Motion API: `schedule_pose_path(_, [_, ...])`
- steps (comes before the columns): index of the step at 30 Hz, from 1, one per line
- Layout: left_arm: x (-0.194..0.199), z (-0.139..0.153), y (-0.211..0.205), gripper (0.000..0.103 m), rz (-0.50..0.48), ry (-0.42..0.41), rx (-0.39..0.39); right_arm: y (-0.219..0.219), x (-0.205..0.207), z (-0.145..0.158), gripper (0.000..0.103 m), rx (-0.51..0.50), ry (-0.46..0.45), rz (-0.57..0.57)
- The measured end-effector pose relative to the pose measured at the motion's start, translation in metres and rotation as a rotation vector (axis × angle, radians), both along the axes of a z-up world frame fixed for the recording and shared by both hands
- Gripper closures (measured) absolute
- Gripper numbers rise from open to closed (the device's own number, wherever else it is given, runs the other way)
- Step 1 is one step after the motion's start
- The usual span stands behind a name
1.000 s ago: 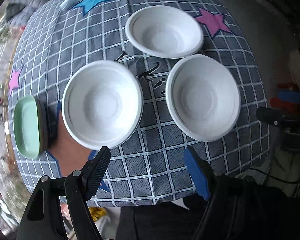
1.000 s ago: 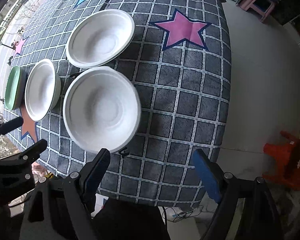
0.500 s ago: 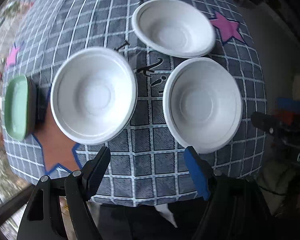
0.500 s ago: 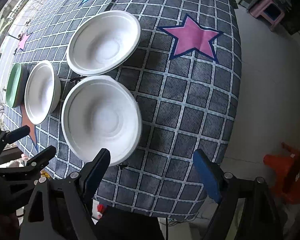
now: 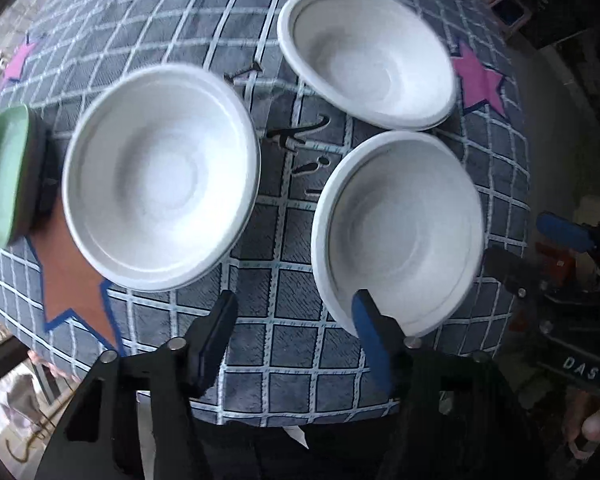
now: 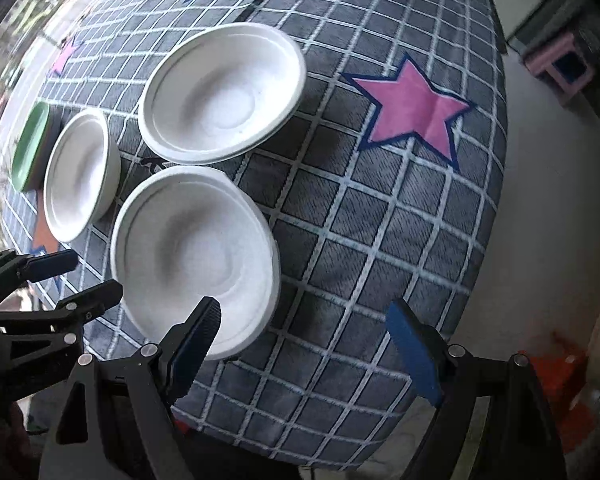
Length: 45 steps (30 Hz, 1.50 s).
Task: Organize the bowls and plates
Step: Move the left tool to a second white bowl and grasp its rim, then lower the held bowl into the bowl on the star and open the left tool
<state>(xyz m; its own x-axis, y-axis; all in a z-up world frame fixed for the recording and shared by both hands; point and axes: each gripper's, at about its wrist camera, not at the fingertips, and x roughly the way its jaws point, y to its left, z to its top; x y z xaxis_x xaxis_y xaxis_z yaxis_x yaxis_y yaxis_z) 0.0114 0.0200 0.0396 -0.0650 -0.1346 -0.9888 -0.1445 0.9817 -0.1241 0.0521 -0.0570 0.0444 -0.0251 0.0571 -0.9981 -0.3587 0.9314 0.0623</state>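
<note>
Three white bowls stand on the checked tablecloth: a left bowl, a far bowl and a near right bowl. A green dish lies beside the left bowl. My left gripper hangs over the cloth between the left and near right bowls. Its jaws are closing, with only cloth between them. My right gripper is open above the table's near edge, its left finger in front of the near right bowl's rim.
The table edge runs just below both grippers. A pink star marks the cloth right of the bowls, where the cloth is bare. On the floor to the right stand a red stool and a pink stool.
Both cameras have come lower over the table and rolled a little. The left gripper's fingers now stand closer together. The bowls have not moved.
</note>
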Motion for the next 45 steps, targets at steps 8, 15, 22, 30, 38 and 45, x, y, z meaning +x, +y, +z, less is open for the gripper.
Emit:
schedule_pose_path(8, [0.003, -0.018, -0.003, 0.041, 0.056, 0.008, -0.01, 0.03, 0.003, -0.02, 0.017, -0.052, -0.003, 0.119])
schedule_pose_path(15, [-0.005, -0.034, -0.004, 0.079, 0.056, 0.024, -0.082, 0.056, 0.001, -0.052, 0.084, -0.023, 0.113, 0.17])
schedule_pose_path(22, [-0.007, -0.003, -0.003, 0.079, -0.015, -0.024, -0.047, 0.061, -0.019, -0.024, 0.084, 0.04, 0.104, 0.131])
schedule_pose_path(30, [-0.009, 0.03, 0.004, 0.079, -0.053, -0.057, -0.044, 0.054, -0.021, 0.008, 0.084, 0.128, 0.121, 0.021])
schedule_pose_path(38, [-0.009, 0.055, 0.03, 0.079, -0.055, -0.088, -0.005, 0.085, -0.011, 0.042, 0.084, 0.161, 0.111, 0.01])
schedule_pose_path(45, [-0.016, 0.061, 0.068, 0.079, -0.054, -0.092, -0.008, 0.096, -0.014, 0.042, 0.084, 0.197, 0.134, -0.038])
